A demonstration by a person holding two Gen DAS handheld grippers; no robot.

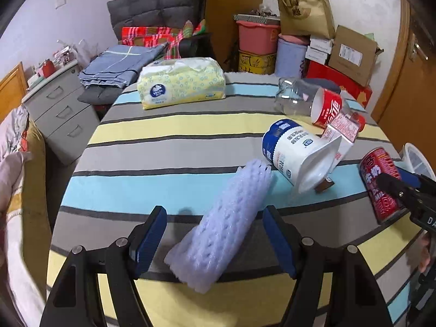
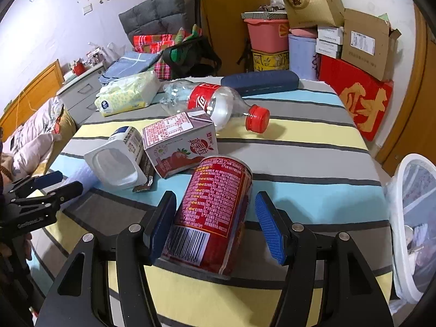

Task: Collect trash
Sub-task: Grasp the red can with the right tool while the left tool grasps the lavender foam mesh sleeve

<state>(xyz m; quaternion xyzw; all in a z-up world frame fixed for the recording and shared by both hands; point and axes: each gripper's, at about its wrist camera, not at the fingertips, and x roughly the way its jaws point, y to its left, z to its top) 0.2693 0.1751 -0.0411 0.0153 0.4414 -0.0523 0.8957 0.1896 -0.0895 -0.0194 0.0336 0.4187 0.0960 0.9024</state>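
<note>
While my left gripper [image 1: 214,238] stands spread around the near end of the foam sleeve [image 1: 222,222] on the striped table [image 1: 163,141], my right gripper [image 2: 215,227] stands spread around the red can [image 2: 212,212], its right pad clear; the mesh bin [image 2: 408,218] waits at far right.

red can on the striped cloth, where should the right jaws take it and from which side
Grip the red can across its round body near the middle. It lies on its side, barcode end toward the right gripper, whose open jaws already flank it, so come from that end and close on the curved sides.
</note>
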